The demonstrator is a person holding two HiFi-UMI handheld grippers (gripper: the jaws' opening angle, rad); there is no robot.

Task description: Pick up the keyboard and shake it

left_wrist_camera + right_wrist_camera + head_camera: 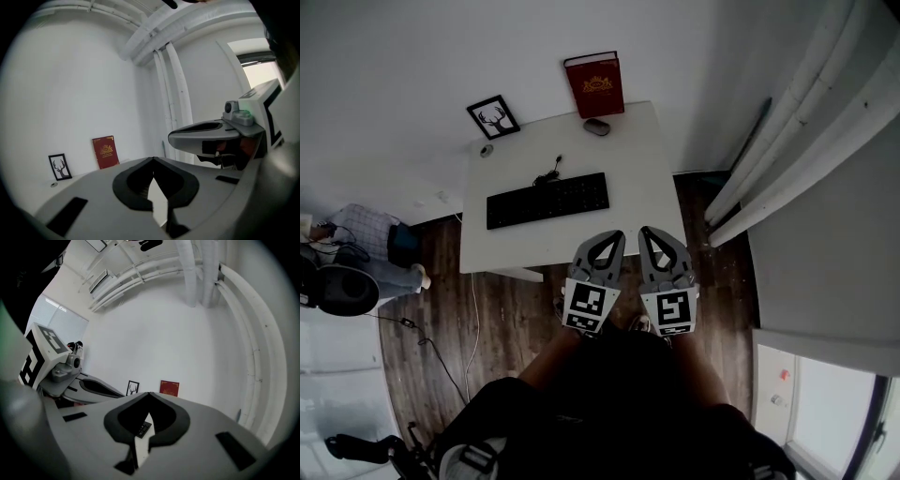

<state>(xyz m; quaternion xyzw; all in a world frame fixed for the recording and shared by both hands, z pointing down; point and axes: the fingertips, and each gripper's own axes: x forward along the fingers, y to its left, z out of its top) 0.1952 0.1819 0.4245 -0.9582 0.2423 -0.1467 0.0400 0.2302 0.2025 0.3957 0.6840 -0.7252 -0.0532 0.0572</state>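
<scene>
A black keyboard (547, 200) lies flat on the white table (628, 202), its cable curling toward the back. My left gripper (613, 235) and right gripper (649, 232) hang side by side over the table's front edge, to the right of the keyboard and short of it. Both are shut with nothing between the jaws. In the left gripper view, the closed left gripper (153, 159) points at the wall, with the right gripper's jaw (206, 136) beside it. Through the closed right gripper (149, 393), a corner of the keyboard (142, 428) shows.
At the table's back stand a red book (595, 84) and a framed deer picture (494, 116), with a mouse (597, 127) and a small round object (487, 150) nearby. A seated person (366, 248) is at the left. White pipes (797, 141) run along the right wall.
</scene>
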